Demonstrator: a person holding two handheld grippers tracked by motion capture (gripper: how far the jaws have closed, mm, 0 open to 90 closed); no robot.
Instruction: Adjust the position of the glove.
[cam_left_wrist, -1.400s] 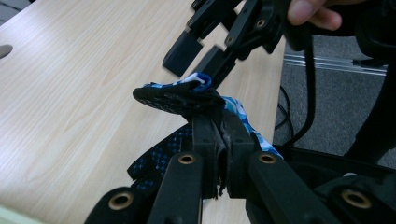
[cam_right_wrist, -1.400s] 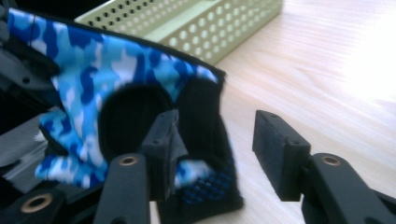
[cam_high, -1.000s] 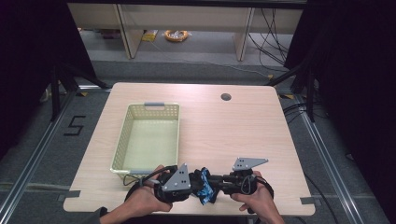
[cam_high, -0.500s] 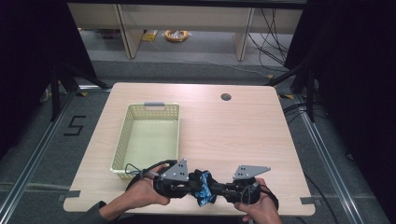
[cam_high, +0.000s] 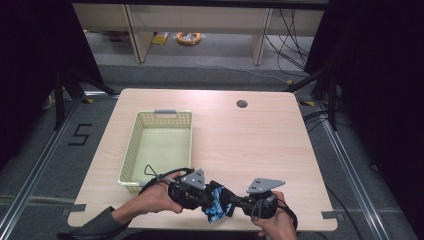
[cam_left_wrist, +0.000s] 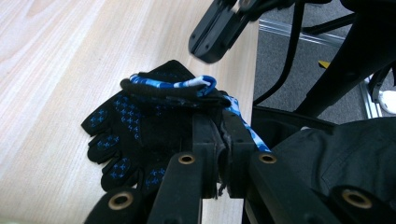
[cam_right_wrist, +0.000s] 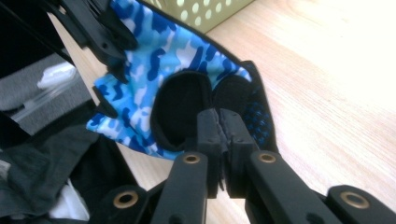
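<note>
A black glove with a blue camouflage back (cam_high: 216, 204) hangs bunched between my two grippers at the table's front edge. My left gripper (cam_high: 206, 196) is shut on its cuff edge; in the left gripper view the jaws (cam_left_wrist: 217, 128) pinch the black and blue fabric (cam_left_wrist: 135, 116), with the glove's fingers lying on the wood. My right gripper (cam_high: 234, 205) faces it from the right, and its jaws have just been closing. In the right gripper view they (cam_right_wrist: 219, 122) are shut on the black inner edge of the glove (cam_right_wrist: 173, 56).
A pale yellow mesh basket (cam_high: 137, 150) stands just behind the left hand, its corner (cam_right_wrist: 210, 9) close to the glove. A cable hole (cam_high: 242, 104) sits at the back of the table. The table's front edge runs right below both hands.
The left hand has shifted slightly right and down with the glove. The right gripper has stayed in place and closed on the glove's edge.
</note>
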